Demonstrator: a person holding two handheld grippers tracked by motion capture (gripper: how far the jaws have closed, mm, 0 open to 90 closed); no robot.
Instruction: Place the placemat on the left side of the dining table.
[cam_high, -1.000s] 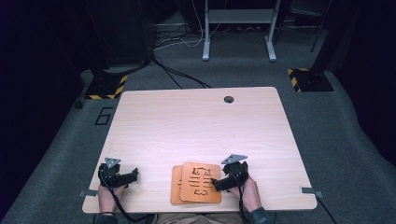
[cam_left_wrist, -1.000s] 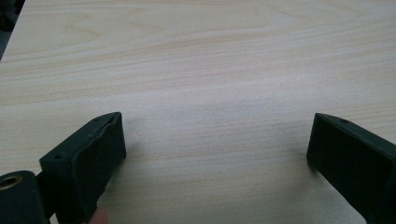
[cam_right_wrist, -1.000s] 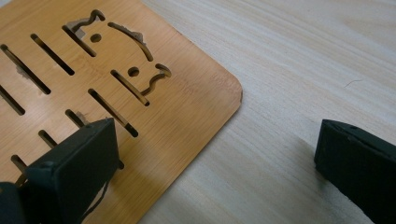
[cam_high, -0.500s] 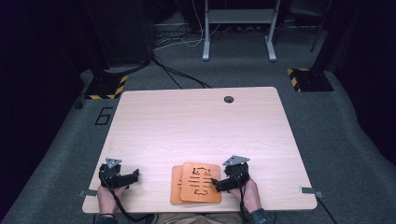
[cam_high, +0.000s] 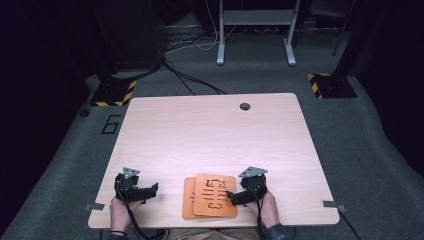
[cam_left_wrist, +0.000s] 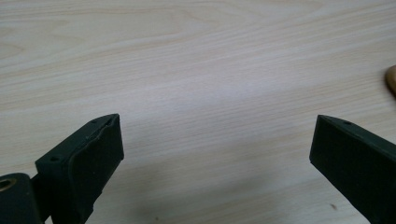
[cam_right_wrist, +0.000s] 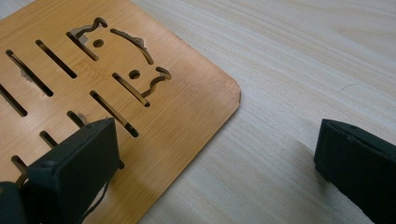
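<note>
Two flat orange wooden boards (cam_high: 214, 196) with cut-out slots lie stacked near the table's front edge, the upper one shifted right over the lower one (cam_high: 188, 199). My right gripper (cam_high: 235, 196) is open at the upper board's right edge; in the right gripper view one jaw hangs over the board (cam_right_wrist: 140, 102) and the other over bare table, the gripper (cam_right_wrist: 215, 163) holding nothing. My left gripper (cam_high: 150, 190) is open over bare table to the left of the boards, with nothing between its jaws (cam_left_wrist: 215, 154). A sliver of board (cam_left_wrist: 391, 80) shows at the right edge of the left gripper view.
The light wooden table (cam_high: 210, 135) has a round cable hole (cam_high: 244, 106) near its far edge. Beyond it lie grey carpet, black cables (cam_high: 185, 75), a white metal stand (cam_high: 255, 30) and yellow-black striped bases (cam_high: 114, 92).
</note>
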